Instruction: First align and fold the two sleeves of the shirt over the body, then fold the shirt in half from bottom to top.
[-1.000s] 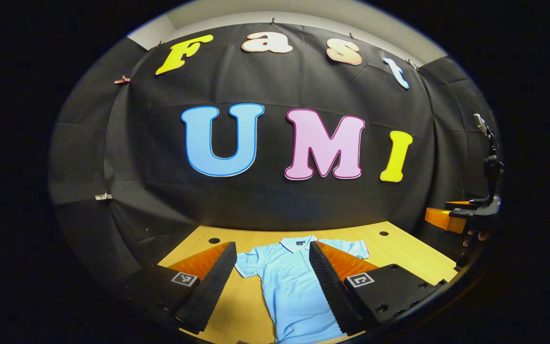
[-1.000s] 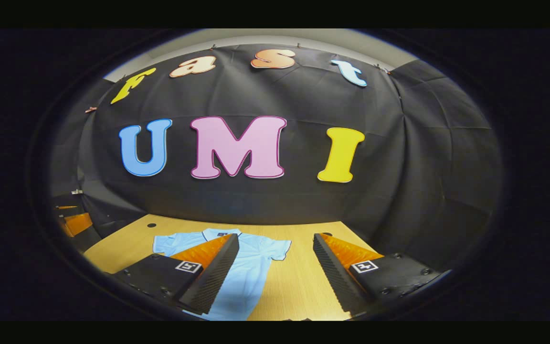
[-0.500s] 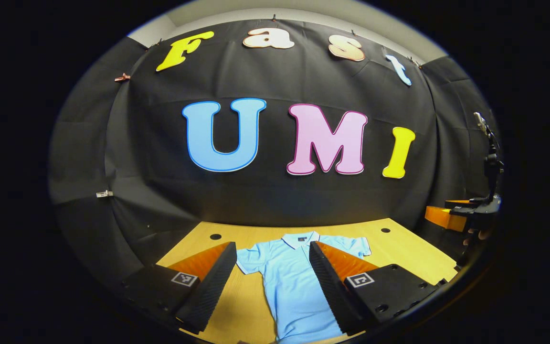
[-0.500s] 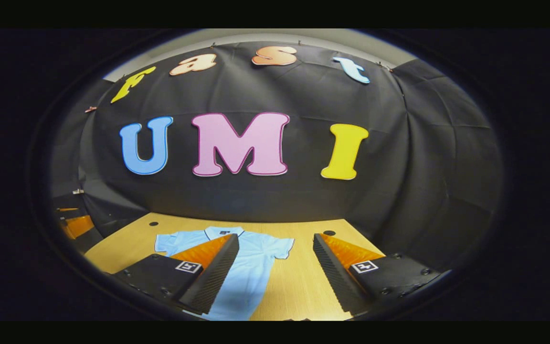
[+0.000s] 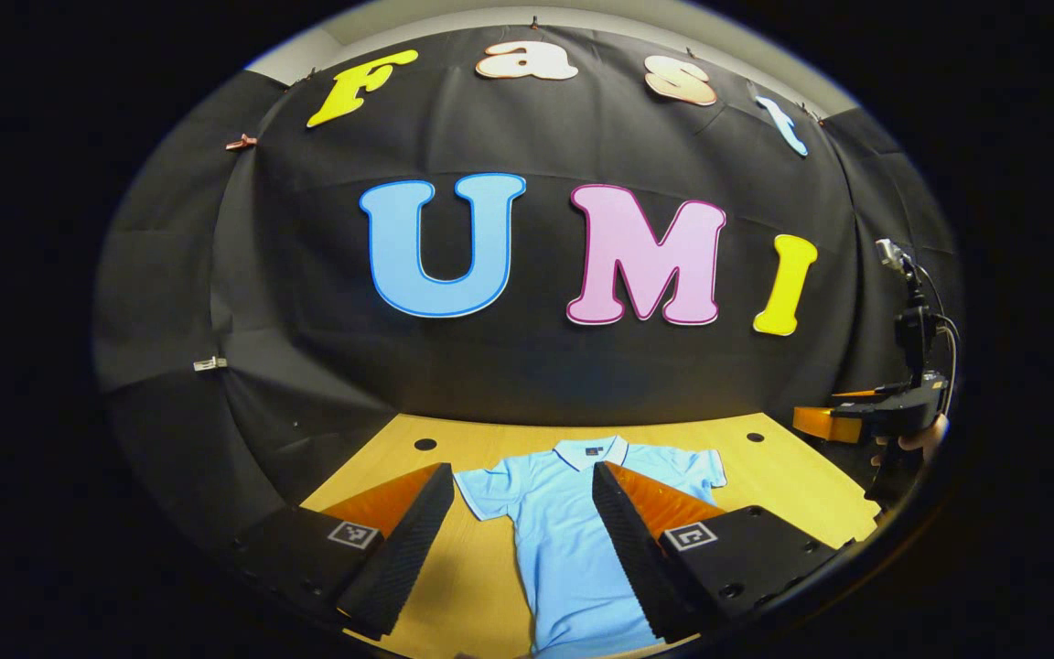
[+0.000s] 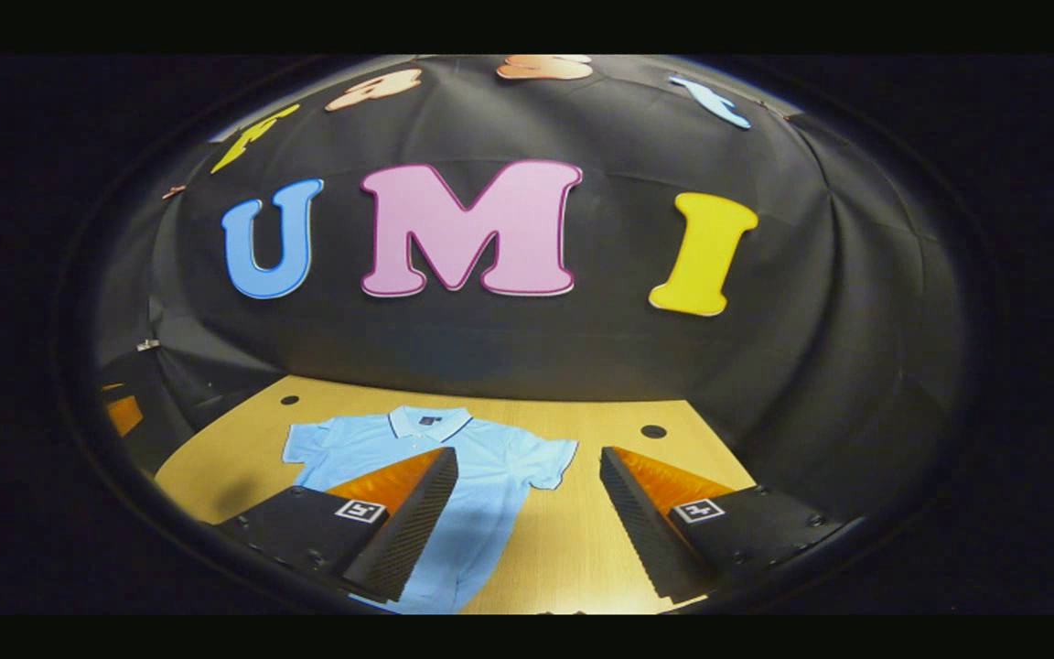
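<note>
Left gripper view shows the left gripper (image 5: 518, 526) with its fingers spread wide and holding nothing, poised above the wooden table (image 5: 792, 480). The light blue shirt (image 5: 573, 540) lies flat and face up, collar toward the booth wall; its body runs from between the fingers under the finger on the view's right side, and one sleeve (image 5: 481, 485) sits just ahead of the gap. The other sleeve (image 5: 696, 469) shows beyond the tip of the right-side finger. In the right gripper view the right gripper (image 6: 527, 526) is likewise spread and empty; the shirt (image 6: 481, 476) lies partly behind the finger on that view's left side, with its near sleeve (image 6: 550, 462) just ahead of the gap, while bare table lies between the fingers. Neither sleeve is folded yet, so the task looks to be at its start. The main risk I judge is a poor pinch: closing on the sleeve together with the body layer beneath would drag the whole shirt and skew it, spoiling the alignment. Thin fabric may also slip from a shallow grip mid-fold, leaving a crumpled sleeve. If the two hands fold unevenly, the sleeves would land askew and the later bottom-to-top fold would come out crooked.
</note>
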